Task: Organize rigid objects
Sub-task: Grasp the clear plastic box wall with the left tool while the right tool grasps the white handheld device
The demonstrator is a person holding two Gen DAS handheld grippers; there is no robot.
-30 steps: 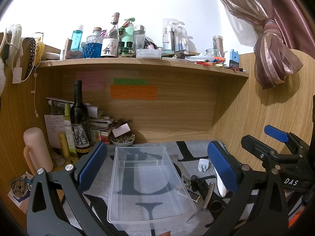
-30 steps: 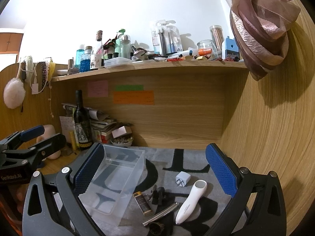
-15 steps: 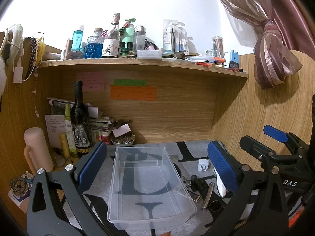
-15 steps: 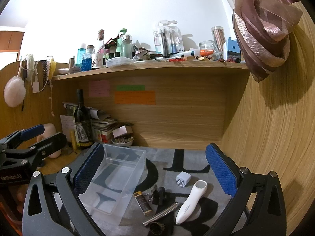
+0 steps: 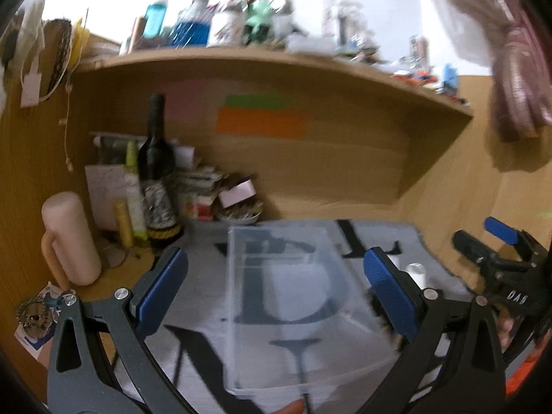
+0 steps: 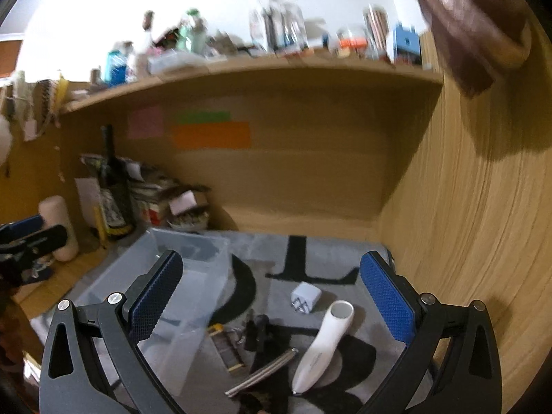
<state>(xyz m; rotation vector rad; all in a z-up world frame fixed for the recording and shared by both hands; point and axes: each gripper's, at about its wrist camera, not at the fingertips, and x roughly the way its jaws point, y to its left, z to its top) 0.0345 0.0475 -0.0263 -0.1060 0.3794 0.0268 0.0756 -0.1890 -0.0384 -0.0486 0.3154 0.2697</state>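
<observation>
Both grippers empty, jaws spread wide, nothing between the pads. Landmark = clear plastic bin (image 6: pixel 162 296) on the grey mat (image 6: pixel 310 255). Right gripper (image 6: pixel 272 307) hovers over the loose pile just right of the bin; left gripper (image 5: pixel 276 293) is centred over the bin itself, which looks empty. Nearest in the pile, right of the bin's near corner: a metal tube (image 6: pixel 262 372) lying flat, a yellow-and-black lighter-like block (image 6: pixel 226 350), some dark keys or clips (image 6: pixel 257 331) I can't resolve. Just beyond the tube, further from the bin: white handheld device (image 6: pixel 324 341), tapered body with a round head. Past that, a small white plug adapter (image 6: pixel 305 298), prongs facing the camera. All look stiff and light; no crush risk, I'd judge. The white device is smooth plastic, likely slippery — I'd clamp across the narrow waist mid-body, not the rounded head. The tube will roll; pinch across its diameter near the middle. Adapter: grip the flat sides, avoid the prongs. Beyond the bin, at the back left: wine bottle (image 5: pixel 157 176), paper stack, a small dish (image 5: pixel 238 214), pink mug (image 5: pixel 69 238). Cluttered shelf (image 5: pixel 262 55) above. Frames are motion-blurred, so fine detail is unreliable.
</observation>
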